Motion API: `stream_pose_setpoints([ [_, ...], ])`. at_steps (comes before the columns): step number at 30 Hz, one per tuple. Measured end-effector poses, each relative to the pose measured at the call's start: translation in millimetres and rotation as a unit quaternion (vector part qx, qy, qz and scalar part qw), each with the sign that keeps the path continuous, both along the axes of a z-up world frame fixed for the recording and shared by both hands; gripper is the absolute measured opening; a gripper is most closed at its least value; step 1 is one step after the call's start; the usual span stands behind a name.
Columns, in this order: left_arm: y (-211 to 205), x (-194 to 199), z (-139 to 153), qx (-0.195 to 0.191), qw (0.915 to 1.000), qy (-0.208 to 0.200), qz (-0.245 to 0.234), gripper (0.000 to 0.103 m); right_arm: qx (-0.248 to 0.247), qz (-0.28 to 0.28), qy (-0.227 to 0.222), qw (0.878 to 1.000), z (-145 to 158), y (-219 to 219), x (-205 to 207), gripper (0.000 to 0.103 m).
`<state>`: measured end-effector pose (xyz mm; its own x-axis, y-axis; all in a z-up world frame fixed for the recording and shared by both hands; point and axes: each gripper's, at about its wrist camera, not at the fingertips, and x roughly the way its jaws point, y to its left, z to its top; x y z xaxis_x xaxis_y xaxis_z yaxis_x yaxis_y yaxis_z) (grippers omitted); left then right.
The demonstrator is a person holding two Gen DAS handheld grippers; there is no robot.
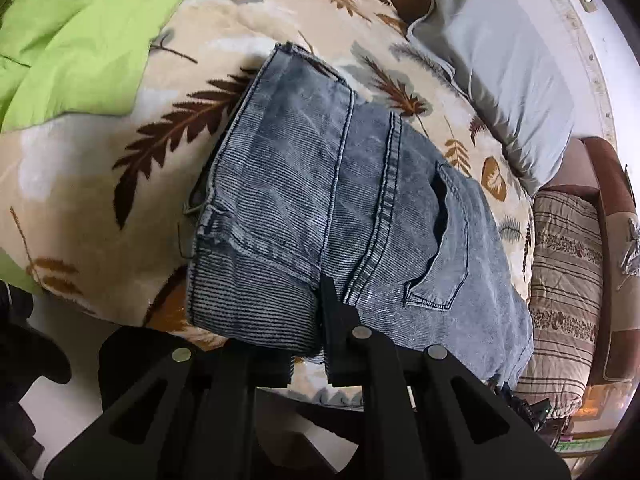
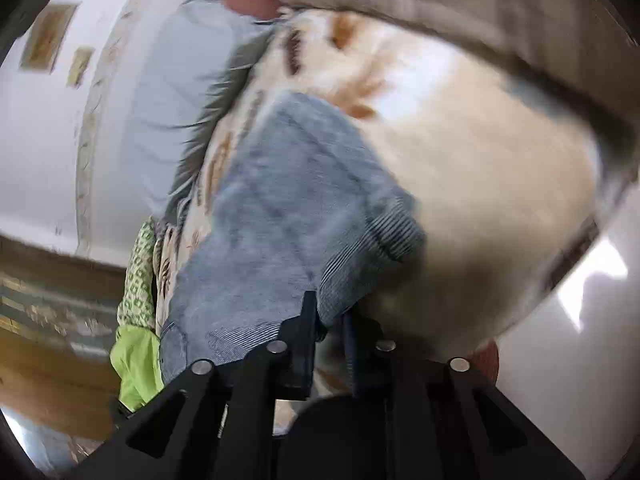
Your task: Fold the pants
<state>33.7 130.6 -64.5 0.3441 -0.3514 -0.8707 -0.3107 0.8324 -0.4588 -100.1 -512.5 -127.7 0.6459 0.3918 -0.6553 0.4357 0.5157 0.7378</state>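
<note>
The pants [image 1: 320, 200] are faded blue jeans, folded into a thick bundle on a cream blanket [image 1: 100, 160] with brown leaf prints. A back pocket [image 1: 444, 248] faces up. My left gripper [image 1: 308, 320] is at the near edge of the bundle, its jaws closed on the folded denim edge, one finger [image 1: 332, 308] on top of the cloth. In the blurred right wrist view the jeans [image 2: 288, 216] fill the centre. My right gripper [image 2: 328, 320] is shut on their near folded edge, one finger [image 2: 306, 320] over the denim.
A lime green cover [image 1: 80, 32] lies at the far left. A grey pillow [image 1: 500, 72] and a striped quilt [image 1: 564, 288] lie at the right. The blanket [image 2: 460, 168] spreads right of the jeans; a white wall [image 2: 40, 140] is at the left.
</note>
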Motion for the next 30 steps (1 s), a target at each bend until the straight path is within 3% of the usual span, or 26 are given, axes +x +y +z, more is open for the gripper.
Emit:
stream_pose_setpoints([
  [3, -2.7, -1.2, 8.5, 0.000, 0.9998, -0.014, -0.015, 0.009, -0.016, -0.037, -0.026, 0.999, 16.6, -17.6, -9.9, 0.030],
  [4, -4.2, -2.3, 11.8, 0.000, 0.9995, -0.020, -0.024, 0.010, -0.032, -0.054, -0.032, 0.998, 23.4, -24.7, -10.4, 0.038],
  [5, -4.7, -3.6, 13.7, -0.001, 0.9992, -0.026, -0.031, 0.013, -0.047, -0.064, -0.037, 0.996, 31.5, -29.8, -9.6, 0.045],
  [8, -4.8, -2.2, 14.0, -0.017, 0.9988, -0.026, -0.037, 0.028, -0.091, -0.076, -0.049, 0.992, 54.8, -47.2, 7.6, 0.048],
  [9, -3.1, -1.6, 12.6, -0.027, 0.9988, -0.024, -0.031, 0.029, -0.106, -0.074, -0.052, 0.990, 60.3, -50.5, 17.1, 0.051],
  [10, -2.2, -0.7, 11.5, -0.032, 0.9989, -0.022, -0.028, 0.031, -0.117, -0.057, -0.047, 0.990, 62.5, -53.3, 34.2, 0.061],
  [15, -5.5, 6.4, 7.7, -0.026, 0.9993, -0.013, -0.024, 0.032, -0.101, 0.016, -0.016, 0.995, 42.7, -42.2, 95.3, 0.061],
  [16, -7.1, 7.4, 8.2, -0.024, 0.9993, -0.014, -0.024, 0.032, -0.090, 0.042, -0.015, 0.995, 36.4, -34.7, 107.0, 0.049],
  [17, -9.0, 8.3, 10.2, -0.019, 0.9994, -0.015, -0.023, 0.032, -0.100, 0.063, -0.008, 0.993, 35.7, -27.4, 119.7, 0.014],
  [18, -10.7, 8.2, 12.5, -0.015, 0.9994, -0.018, -0.024, 0.032, -0.132, 0.070, -0.008, 0.989, 42.4, -22.7, 128.9, 0.013],
  [21, -16.0, 9.0, 16.8, 0.006, 0.9991, -0.025, -0.032, 0.032, -0.183, 0.032, -0.096, 0.978, 81.8, -25.8, 126.7, 0.012],
  [22, -17.6, 10.1, 14.3, 0.015, 0.9991, -0.023, -0.033, 0.032, -0.207, 0.025, -0.101, 0.973, 87.0, -26.1, 126.5, 0.011],
  [23, -19.0, 11.3, 10.3, 0.022, 0.9990, -0.018, -0.033, 0.032, -0.236, 0.029, -0.085, 0.968, 85.1, -25.0, 131.9, 0.010],
  [27, -19.1, 13.0, -9.8, 0.019, 0.9992, 0.007, -0.034, 0.032, -0.270, 0.049, 0.018, 0.961, 39.9, -30.3, 144.7, 0.009],
  [30, -15.7, 9.2, -5.9, 0.011, 0.9986, 0.007, -0.052, 0.032, -0.272, 0.029, 0.043, 0.961, 26.0, -35.7, 133.2, 0.009],
])
